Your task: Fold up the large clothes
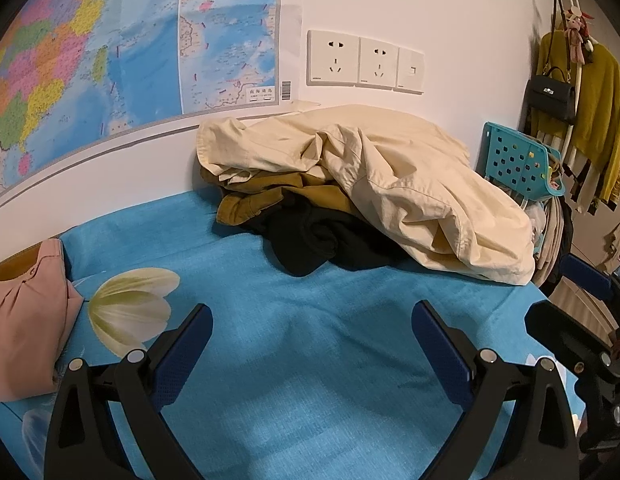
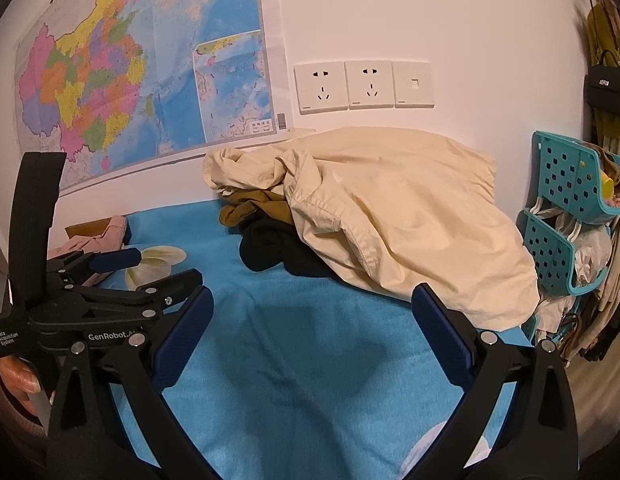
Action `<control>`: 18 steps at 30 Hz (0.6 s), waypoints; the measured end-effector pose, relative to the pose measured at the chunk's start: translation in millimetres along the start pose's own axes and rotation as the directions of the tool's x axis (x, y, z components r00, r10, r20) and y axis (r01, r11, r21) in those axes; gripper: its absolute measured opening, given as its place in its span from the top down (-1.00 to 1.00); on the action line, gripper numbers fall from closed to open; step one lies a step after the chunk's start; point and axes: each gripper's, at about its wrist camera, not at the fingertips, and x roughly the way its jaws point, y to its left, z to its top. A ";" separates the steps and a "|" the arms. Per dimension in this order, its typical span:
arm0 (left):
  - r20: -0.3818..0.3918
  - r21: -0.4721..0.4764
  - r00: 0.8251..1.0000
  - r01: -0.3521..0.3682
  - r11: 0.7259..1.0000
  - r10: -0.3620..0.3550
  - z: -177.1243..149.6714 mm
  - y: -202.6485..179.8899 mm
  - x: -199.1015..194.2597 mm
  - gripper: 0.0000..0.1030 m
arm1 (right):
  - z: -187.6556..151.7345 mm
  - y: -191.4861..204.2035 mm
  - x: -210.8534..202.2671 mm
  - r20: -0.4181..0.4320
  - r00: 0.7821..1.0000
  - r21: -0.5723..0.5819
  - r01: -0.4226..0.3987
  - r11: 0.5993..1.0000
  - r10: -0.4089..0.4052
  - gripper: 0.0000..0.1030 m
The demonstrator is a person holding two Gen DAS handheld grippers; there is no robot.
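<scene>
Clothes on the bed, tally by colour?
Cream garment: 1
Mustard garment: 1
Black garment: 1
Pink folded garment: 1
Total: 4, the first three heaped at the wall, pink apart on the blue sheet.

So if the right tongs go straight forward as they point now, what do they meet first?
Probably the blue bed cover just ahead, since the open right tongs tilt down a little. If they clear it, next comes the lower edge of the cream garment on the clothes pile. Depth is unclear.
</scene>
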 end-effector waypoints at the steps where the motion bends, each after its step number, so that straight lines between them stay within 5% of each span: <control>1: 0.001 0.002 1.000 -0.004 1.000 0.004 0.1 -0.2 -0.2 -0.87 | 0.1 -0.1 0.2 0.000 1.000 -0.001 0.001 1.000 -0.001 -0.89; 18: -0.032 -0.010 0.999 -0.010 1.000 0.010 9.9 3.5 15.5 -0.87 | 13.4 -2.4 20.4 0.004 1.000 -0.058 -0.006 0.998 0.006 -0.89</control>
